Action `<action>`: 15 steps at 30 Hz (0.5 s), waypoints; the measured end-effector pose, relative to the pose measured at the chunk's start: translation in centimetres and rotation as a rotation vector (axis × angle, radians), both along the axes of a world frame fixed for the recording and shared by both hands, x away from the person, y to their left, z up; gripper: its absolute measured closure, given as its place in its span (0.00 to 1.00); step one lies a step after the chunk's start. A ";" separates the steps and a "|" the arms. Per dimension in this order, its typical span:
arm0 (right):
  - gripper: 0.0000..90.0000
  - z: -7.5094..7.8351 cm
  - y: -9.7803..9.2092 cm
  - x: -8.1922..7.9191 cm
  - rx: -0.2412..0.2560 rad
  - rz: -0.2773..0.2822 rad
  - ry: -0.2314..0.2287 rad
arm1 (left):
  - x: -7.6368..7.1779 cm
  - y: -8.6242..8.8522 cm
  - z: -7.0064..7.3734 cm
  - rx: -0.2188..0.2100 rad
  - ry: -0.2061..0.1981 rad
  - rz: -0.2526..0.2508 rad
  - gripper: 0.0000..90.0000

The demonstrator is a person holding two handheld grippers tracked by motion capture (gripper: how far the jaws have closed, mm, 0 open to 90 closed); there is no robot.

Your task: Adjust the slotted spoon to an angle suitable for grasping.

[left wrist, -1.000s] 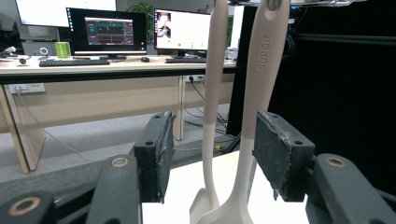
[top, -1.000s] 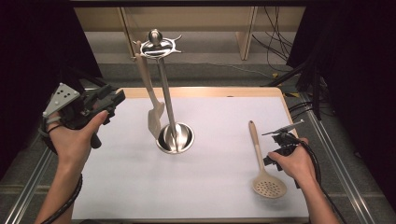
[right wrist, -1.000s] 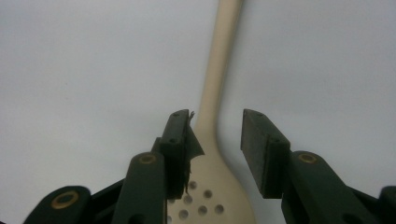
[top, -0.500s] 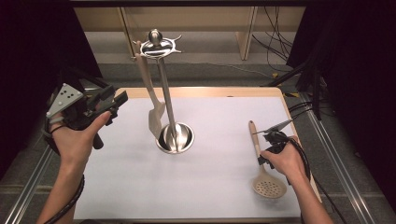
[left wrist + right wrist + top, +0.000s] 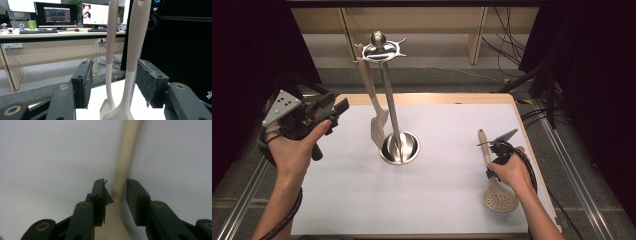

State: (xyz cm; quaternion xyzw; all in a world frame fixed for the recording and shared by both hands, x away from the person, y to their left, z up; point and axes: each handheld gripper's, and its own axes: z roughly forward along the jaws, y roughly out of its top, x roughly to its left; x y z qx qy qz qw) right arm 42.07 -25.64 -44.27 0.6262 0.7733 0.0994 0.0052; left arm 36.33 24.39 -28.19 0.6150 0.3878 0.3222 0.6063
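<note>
Skimmer handle straddled by the right gripper [image 5: 115, 192], low on the neck.

The skimmer [image 5: 493, 175] lies flat on the white mat [image 5: 437, 200], near its right edge, bowl towards the person. It is judged light, stiff and smooth, so a slip or swing is likely if taken far from the bowl; a hold on the neck is judged best. The right jaws stand apart, not yet clamped. The left gripper [image 5: 329, 111] is held open in the air, facing the spatula [image 5: 373, 105] hung on the stand [image 5: 392, 95].
</note>
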 end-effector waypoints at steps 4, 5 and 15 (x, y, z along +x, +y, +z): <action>0.77 0.0 0.5 0.1 -0.003 -0.039 0.041 | 0.0 0.0 0.0 0.004 0.000 -0.001 0.52; 0.78 -0.1 0.5 0.1 -0.005 -0.036 0.039 | 0.0 -0.1 0.0 0.004 0.000 -0.002 0.52; 0.80 -0.6 0.7 0.4 -0.027 -0.024 0.046 | 0.0 -0.2 -0.1 0.007 0.006 -0.006 0.52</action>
